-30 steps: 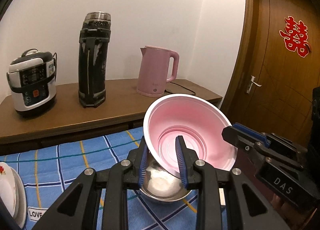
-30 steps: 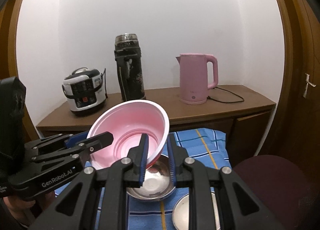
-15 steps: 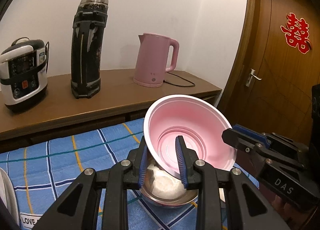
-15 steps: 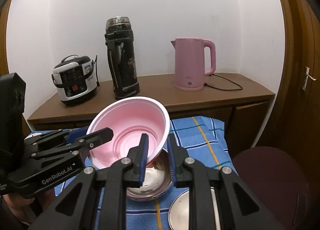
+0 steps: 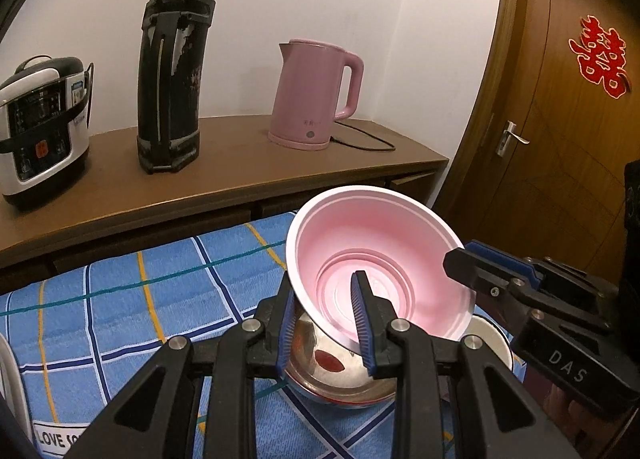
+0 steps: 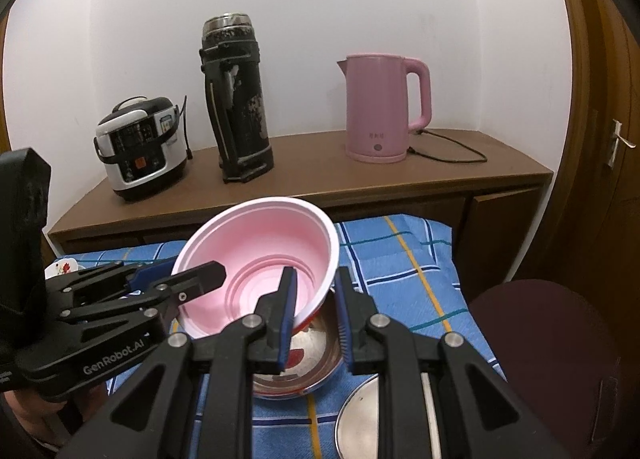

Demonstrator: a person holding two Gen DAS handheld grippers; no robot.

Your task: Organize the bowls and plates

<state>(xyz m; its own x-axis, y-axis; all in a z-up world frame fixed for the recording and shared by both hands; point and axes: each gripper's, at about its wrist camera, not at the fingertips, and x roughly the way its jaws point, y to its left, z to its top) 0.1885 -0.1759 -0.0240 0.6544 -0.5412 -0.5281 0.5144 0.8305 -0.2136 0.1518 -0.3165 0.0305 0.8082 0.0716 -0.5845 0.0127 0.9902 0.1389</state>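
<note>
A pink plastic bowl (image 5: 372, 259) hangs tilted just above a steel bowl (image 5: 340, 375) on the blue checked cloth. My left gripper (image 5: 324, 323) is shut on its near wall, one finger inside and one outside. At the right of the left wrist view, my right gripper (image 5: 466, 257) pinches the opposite rim. In the right wrist view the pink bowl (image 6: 260, 255) sits between the pads of my right gripper (image 6: 316, 319), shut on its rim, over the steel bowl (image 6: 312, 359). My left gripper (image 6: 180, 273) clamps the left rim.
A steel plate (image 6: 360, 419) lies near right of the steel bowl, a white bowl (image 5: 492, 343) beside it, a flowered white dish (image 6: 62, 269) at the left. Behind stands a sideboard (image 5: 224, 179) with rice cooker, thermos and pink kettle. A maroon seat (image 6: 540, 339) is at right.
Both grippers have sunk together with the pink bowl, bringing it closer over the steel bowl. Both grips stay the same.
</note>
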